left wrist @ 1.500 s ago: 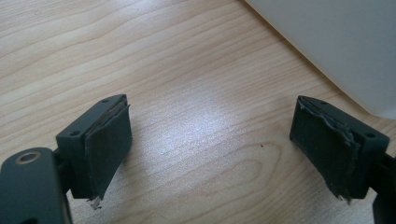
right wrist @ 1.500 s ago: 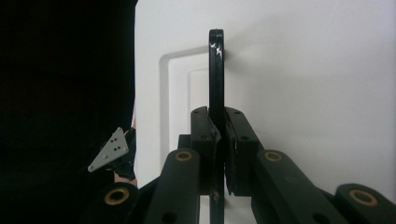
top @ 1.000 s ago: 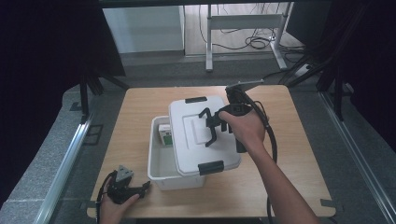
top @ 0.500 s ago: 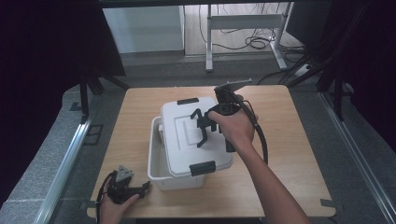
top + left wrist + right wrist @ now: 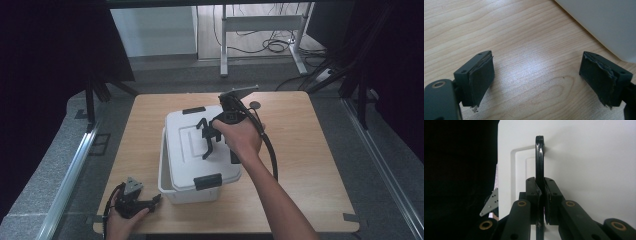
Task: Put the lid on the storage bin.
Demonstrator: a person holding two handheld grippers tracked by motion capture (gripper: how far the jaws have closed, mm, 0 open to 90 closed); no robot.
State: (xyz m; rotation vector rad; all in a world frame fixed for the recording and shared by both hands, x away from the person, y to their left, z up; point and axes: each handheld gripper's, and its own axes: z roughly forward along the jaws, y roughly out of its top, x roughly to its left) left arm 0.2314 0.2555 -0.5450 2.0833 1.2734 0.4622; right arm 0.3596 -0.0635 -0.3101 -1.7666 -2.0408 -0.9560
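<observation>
Right gripper (image 5: 209,137) is squeezing the black handle (image 5: 539,165) of the white lid (image 5: 192,150), its jaws pressed tight on it. It is holding the lid over the white box (image 5: 172,187) in the middle of the bench (image 5: 310,165). Left gripper (image 5: 536,80) is lying near the box at the bench's front corner, with its jaws wide apart and holding nothing.

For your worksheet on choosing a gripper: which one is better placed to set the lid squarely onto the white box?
Right. The right hand-held gripper is shut on the lid's black handle, lid over the box. The left hand-held gripper rests open on the table.
</observation>
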